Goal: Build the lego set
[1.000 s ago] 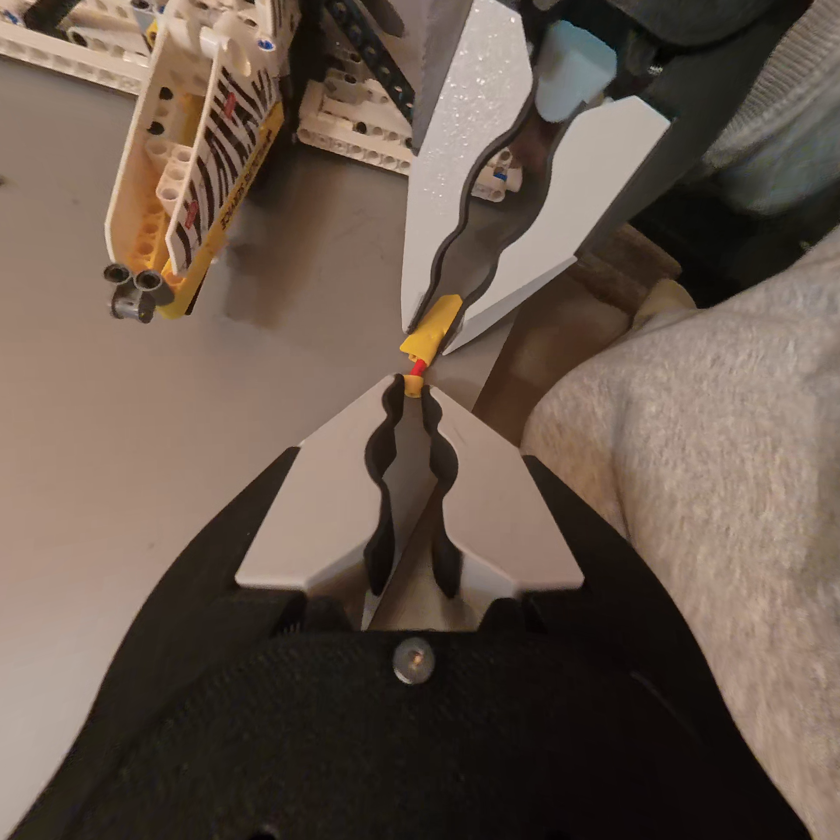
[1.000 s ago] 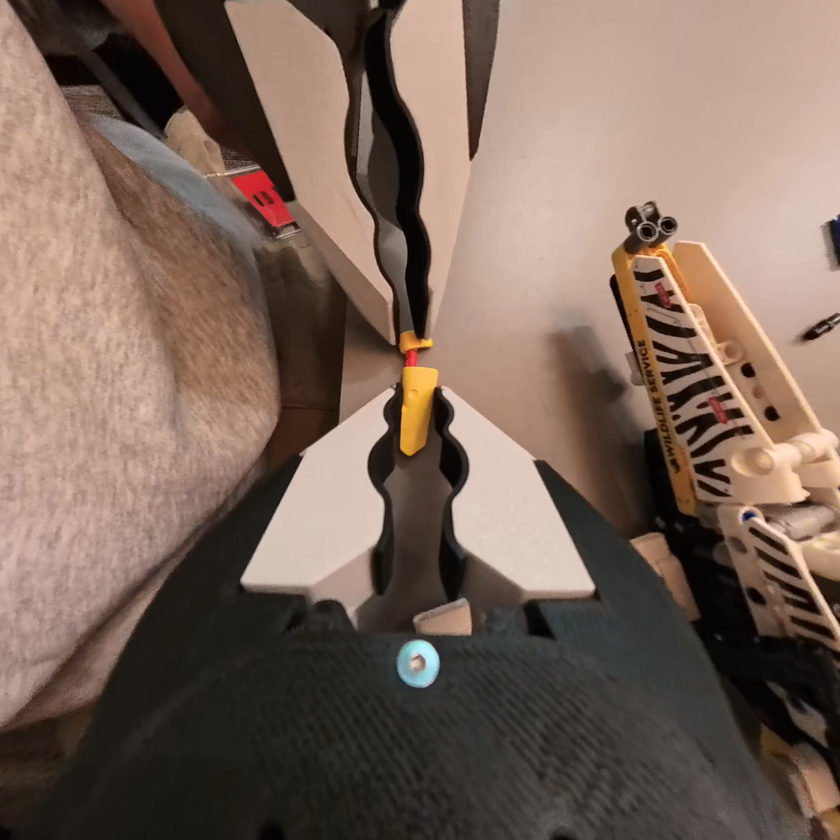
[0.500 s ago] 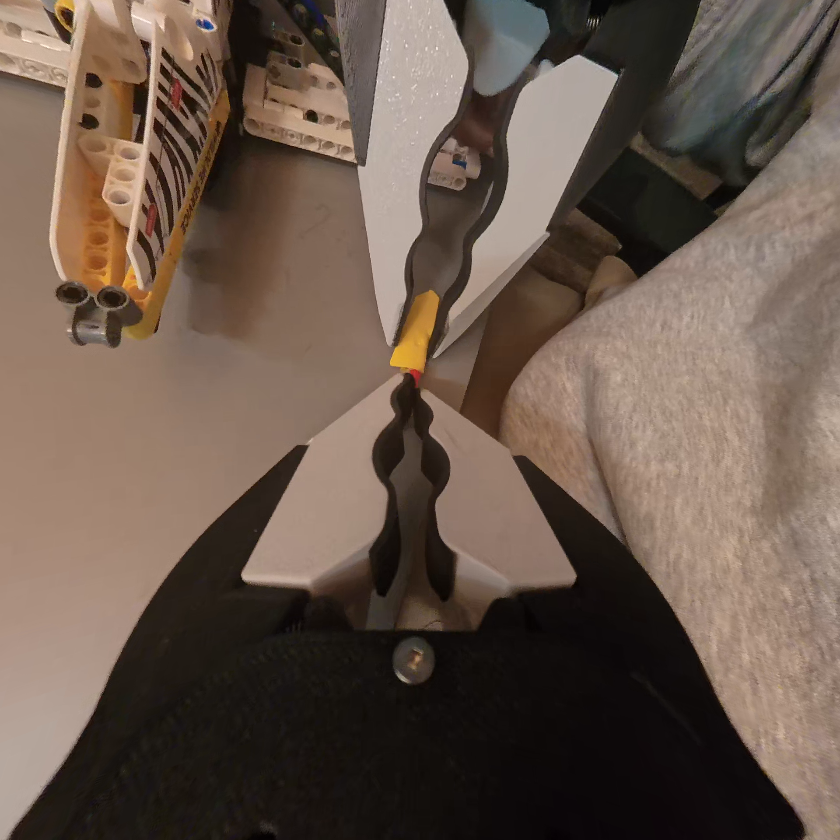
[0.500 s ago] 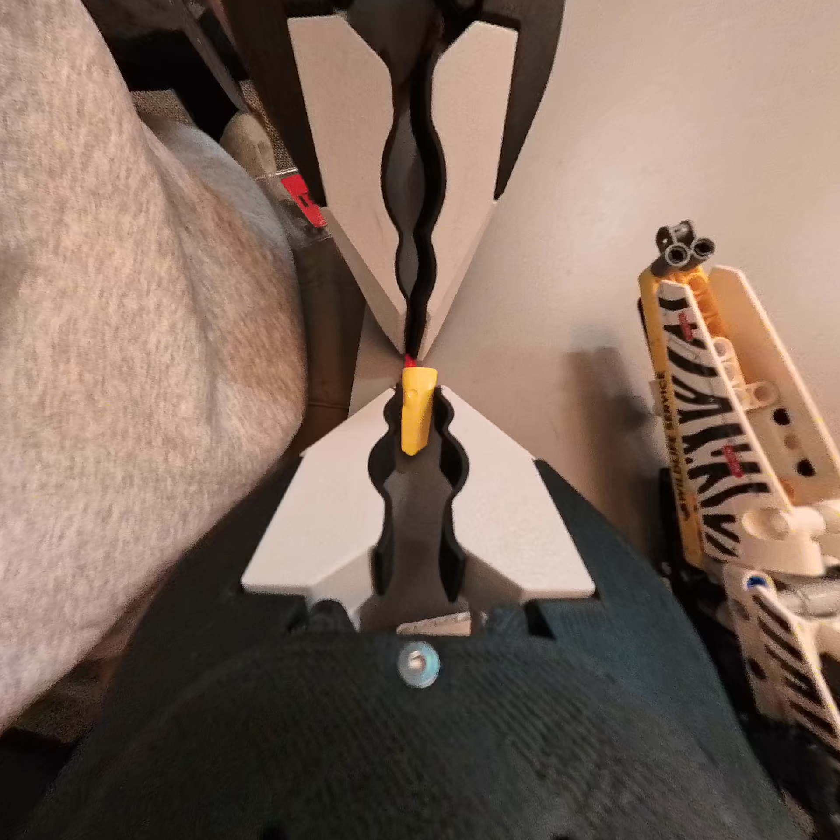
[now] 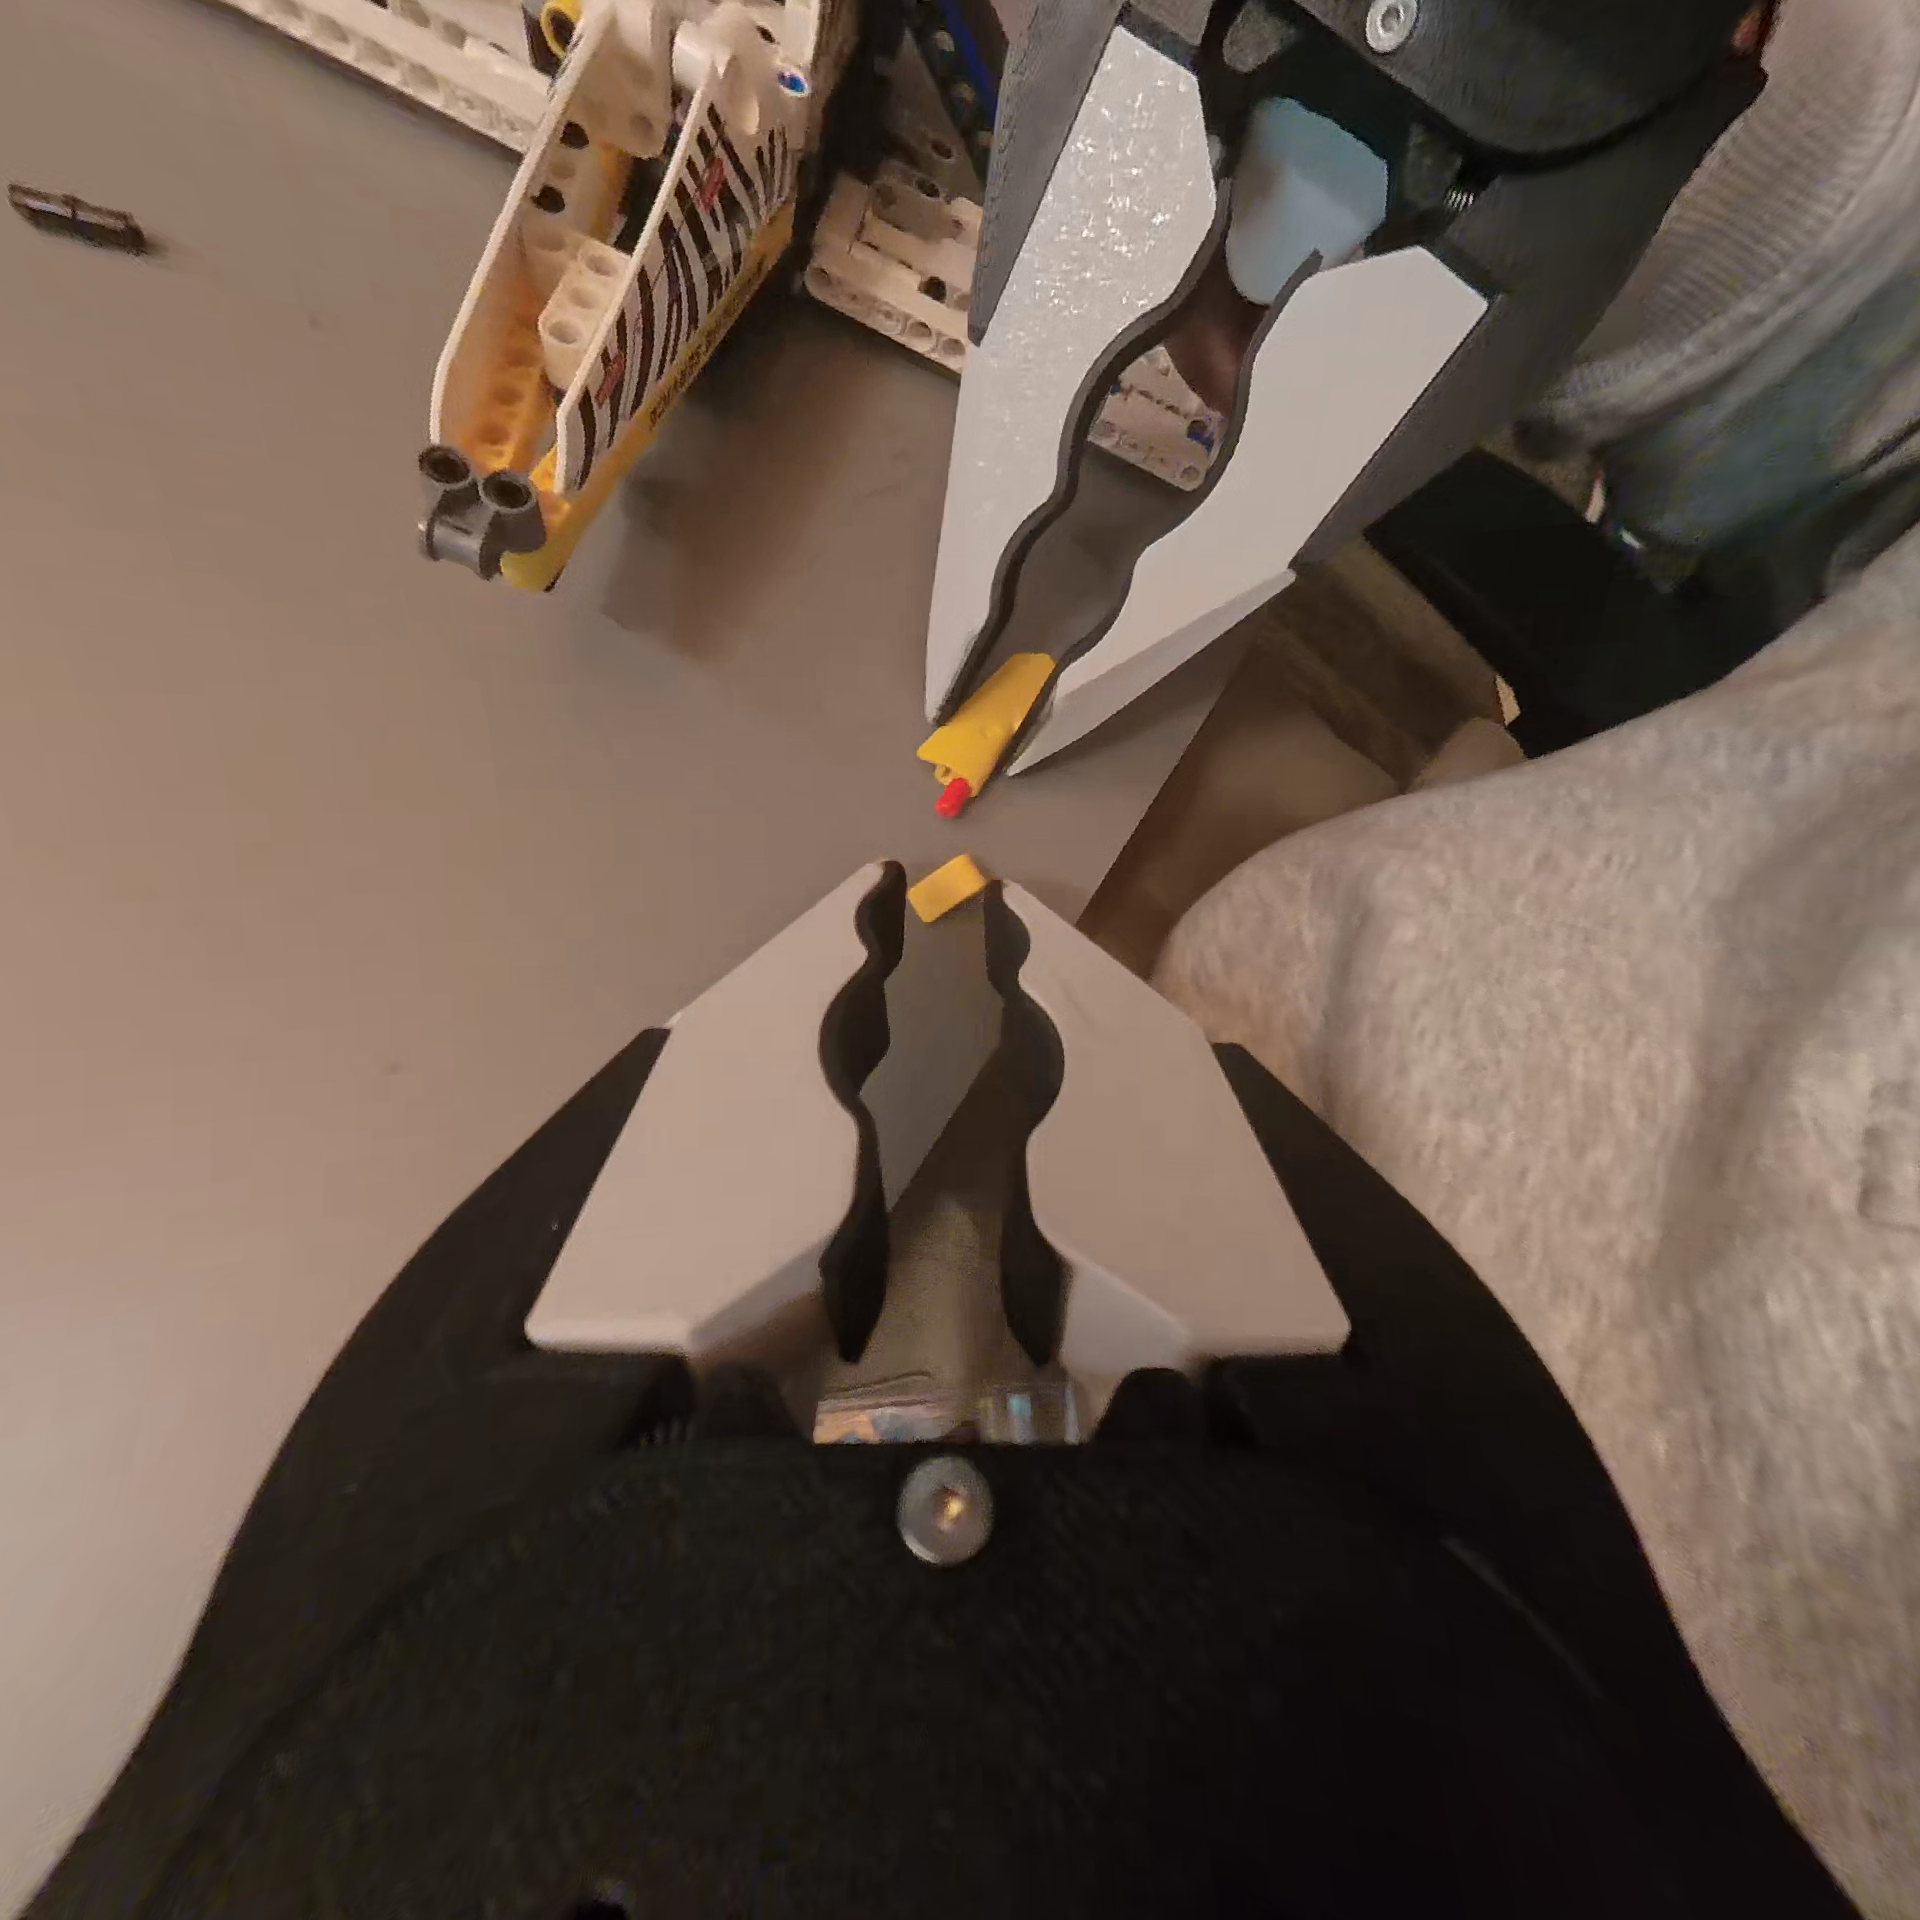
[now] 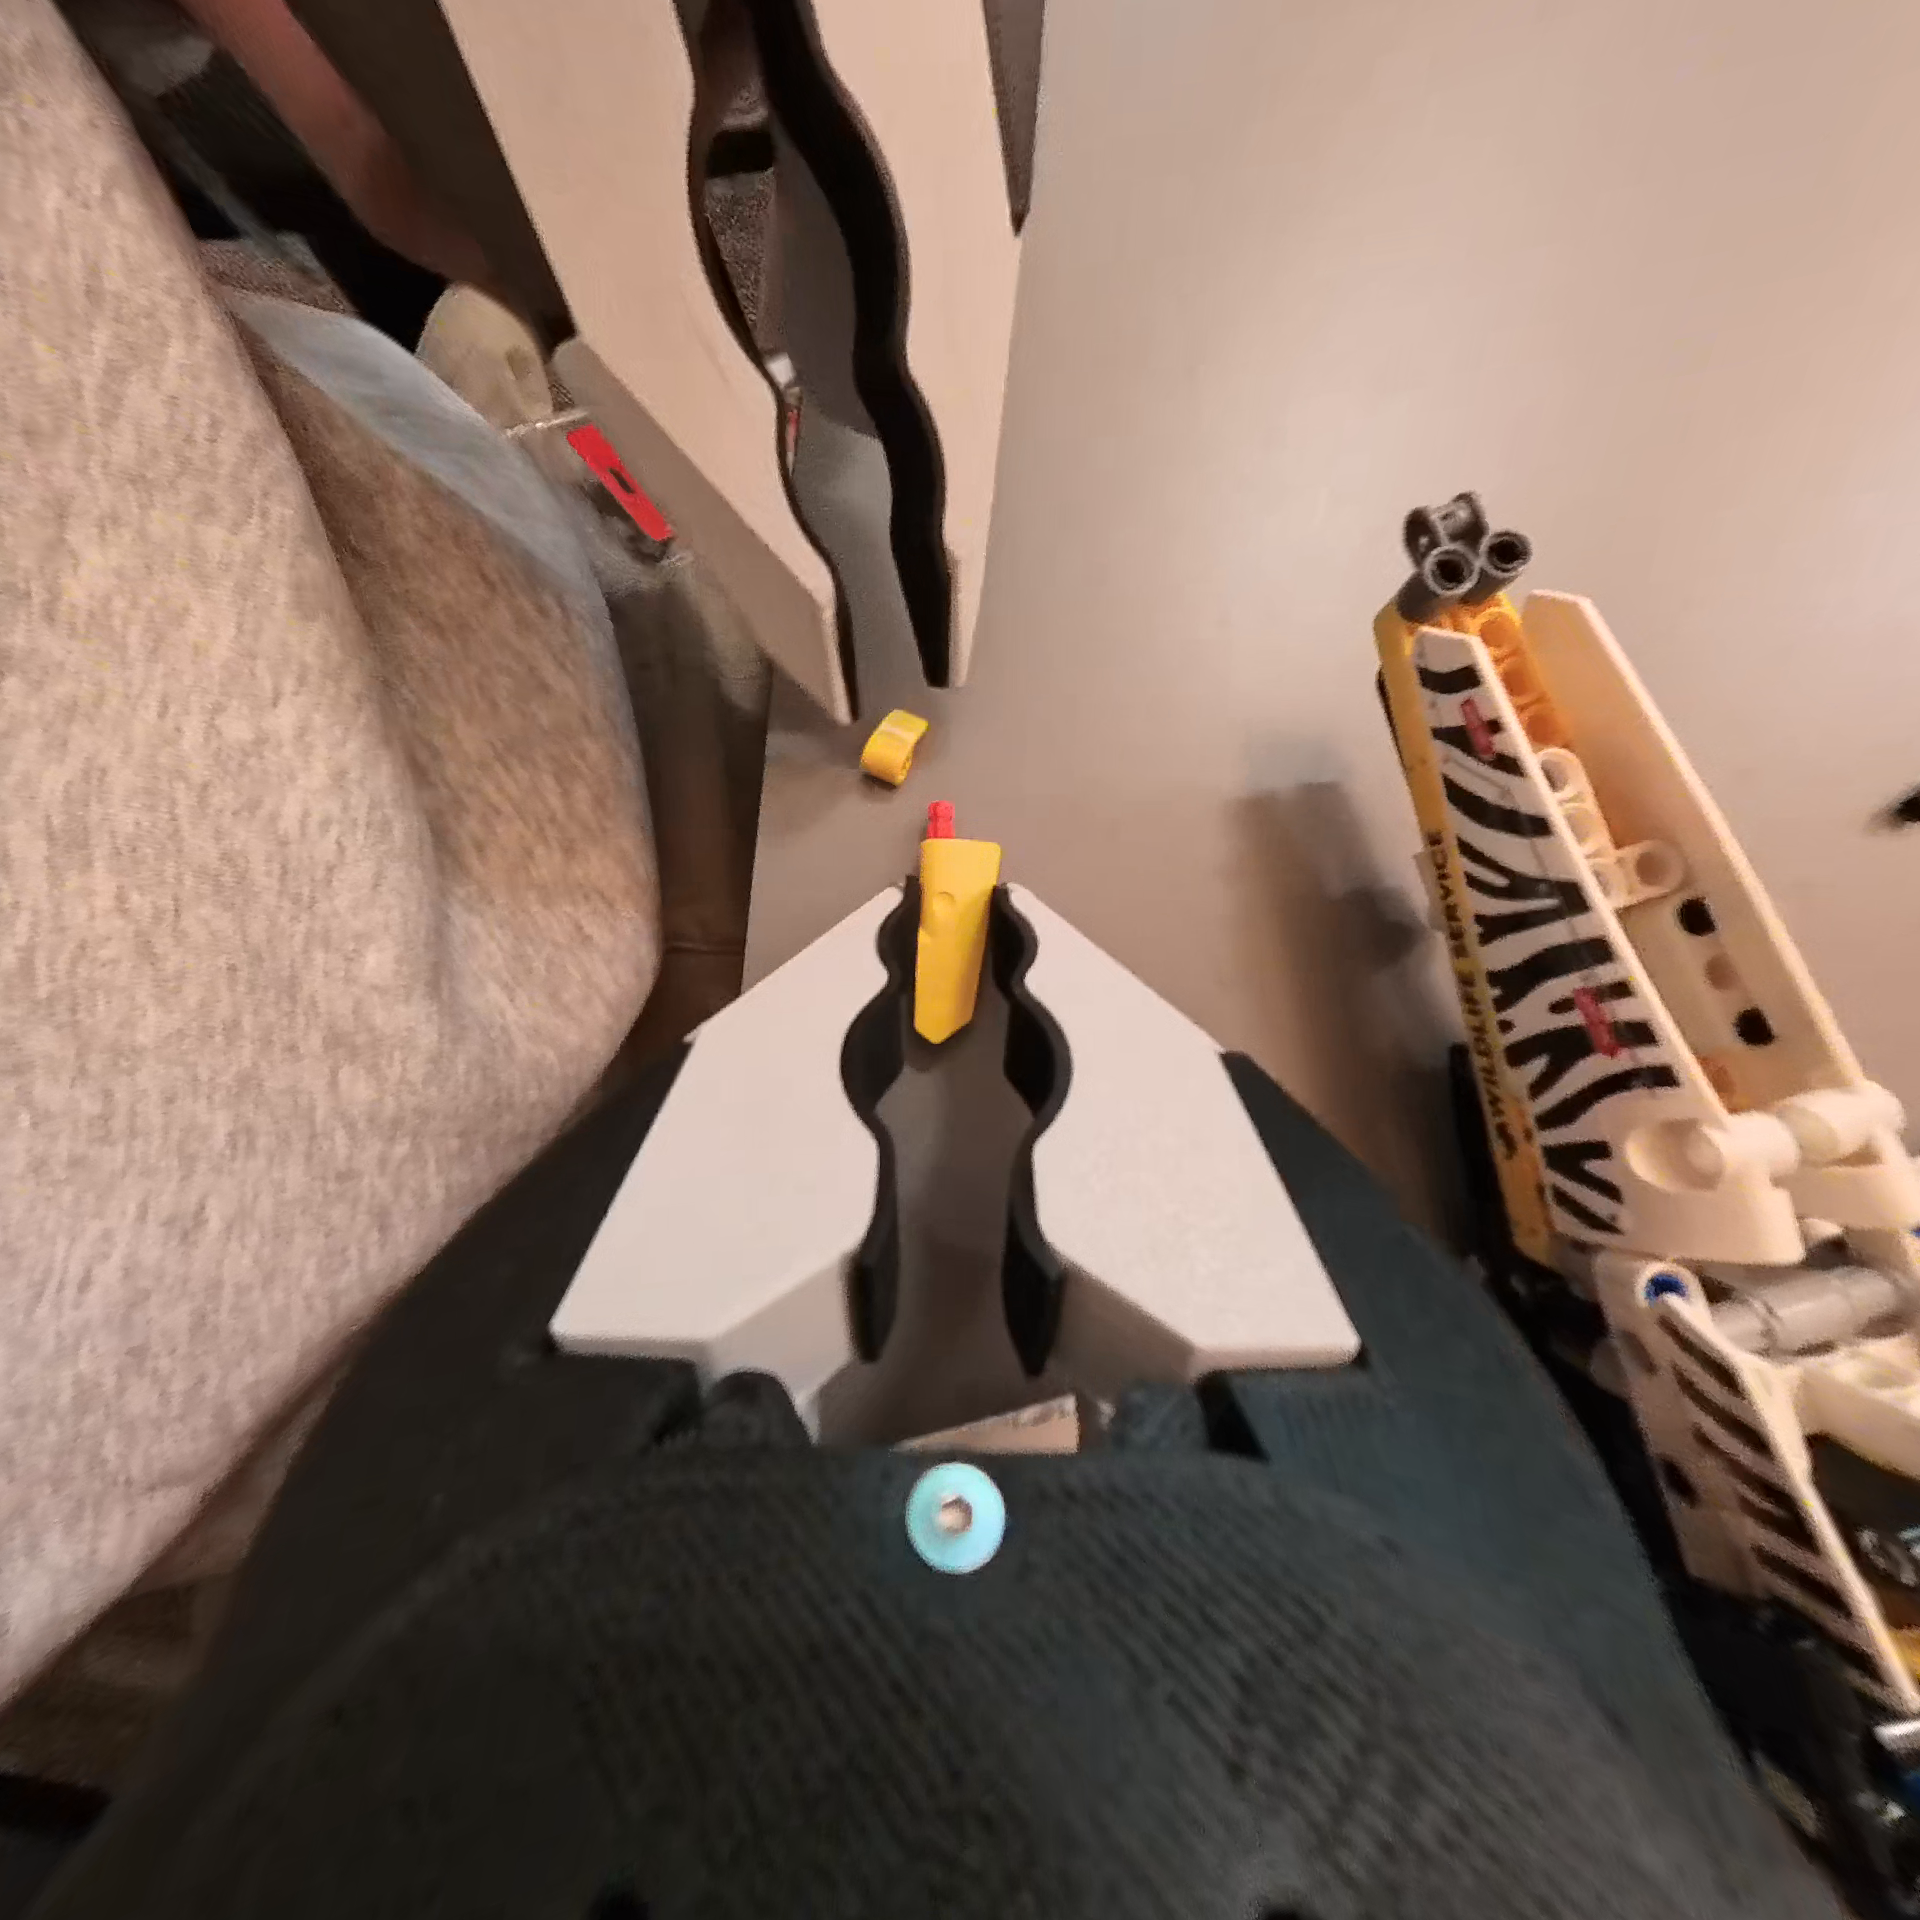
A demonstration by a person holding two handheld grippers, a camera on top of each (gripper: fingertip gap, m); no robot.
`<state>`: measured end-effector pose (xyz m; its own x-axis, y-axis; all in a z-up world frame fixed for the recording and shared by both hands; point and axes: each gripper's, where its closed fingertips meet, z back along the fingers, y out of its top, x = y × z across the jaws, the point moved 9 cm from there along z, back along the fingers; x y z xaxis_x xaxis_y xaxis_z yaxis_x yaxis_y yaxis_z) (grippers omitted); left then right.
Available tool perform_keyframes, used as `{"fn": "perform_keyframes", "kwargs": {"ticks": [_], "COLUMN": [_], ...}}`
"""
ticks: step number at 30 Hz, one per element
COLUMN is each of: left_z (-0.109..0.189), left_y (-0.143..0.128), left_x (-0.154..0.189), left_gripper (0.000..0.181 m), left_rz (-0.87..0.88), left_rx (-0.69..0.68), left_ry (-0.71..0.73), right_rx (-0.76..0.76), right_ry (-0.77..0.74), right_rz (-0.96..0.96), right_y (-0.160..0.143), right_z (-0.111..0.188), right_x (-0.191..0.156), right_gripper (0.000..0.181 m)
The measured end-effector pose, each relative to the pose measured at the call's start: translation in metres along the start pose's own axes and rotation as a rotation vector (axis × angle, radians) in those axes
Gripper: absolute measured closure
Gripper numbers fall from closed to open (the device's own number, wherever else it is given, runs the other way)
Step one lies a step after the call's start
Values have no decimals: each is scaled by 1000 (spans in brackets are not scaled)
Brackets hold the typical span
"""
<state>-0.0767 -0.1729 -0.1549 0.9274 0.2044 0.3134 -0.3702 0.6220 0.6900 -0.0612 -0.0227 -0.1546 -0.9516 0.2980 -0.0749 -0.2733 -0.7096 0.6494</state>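
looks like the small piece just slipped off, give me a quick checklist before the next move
1. Right gripper clamps the long yellow wedge-shaped lego piece: ok.
2. Short red plastic pin sticks out of the wedge's front end: ok.
3. Left gripper holds the small yellow curved lego piece: not ok, jaws apart, piece loose just past its tips.
4. Small piece seated on the pin: not ok, a gap shows.
5. Small piece resting on the grey tabletop: cannot tell.
6. Zebra-striped white and yellow lego model stands clear of both grippers: ok.

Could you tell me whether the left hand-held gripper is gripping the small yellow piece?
No, the small yellow piece lies loose on the table, clear of the open left hand-held gripper.
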Motion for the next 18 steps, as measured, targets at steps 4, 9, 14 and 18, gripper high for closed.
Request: {"fn": "perform_keyframes", "kwargs": {"ticks": [4, 9, 14, 18], "left_z": [-5, -7, -11, -11], "left_y": [-2, -2, 0, 1], "left_x": [8, 11, 5, 6], "left_gripper": [173, 175, 174, 172], "left_rz": [-15, -97, -76, -80], "left_rx": [-37, -72, -48, -48], "left_ry": [67, 174, 161, 159], "right_rx": [-8, -17, -20, -4], "right_ry": [-11, -7, -2, 7], "right_rz": [22, 41, 44, 23], "right_y": [4, 7, 5, 2], "right_z": [-3, -4, -2, -1], "right_x": [-2, -5, -8, -11], "right_gripper": [169, 169, 169, 169]}}
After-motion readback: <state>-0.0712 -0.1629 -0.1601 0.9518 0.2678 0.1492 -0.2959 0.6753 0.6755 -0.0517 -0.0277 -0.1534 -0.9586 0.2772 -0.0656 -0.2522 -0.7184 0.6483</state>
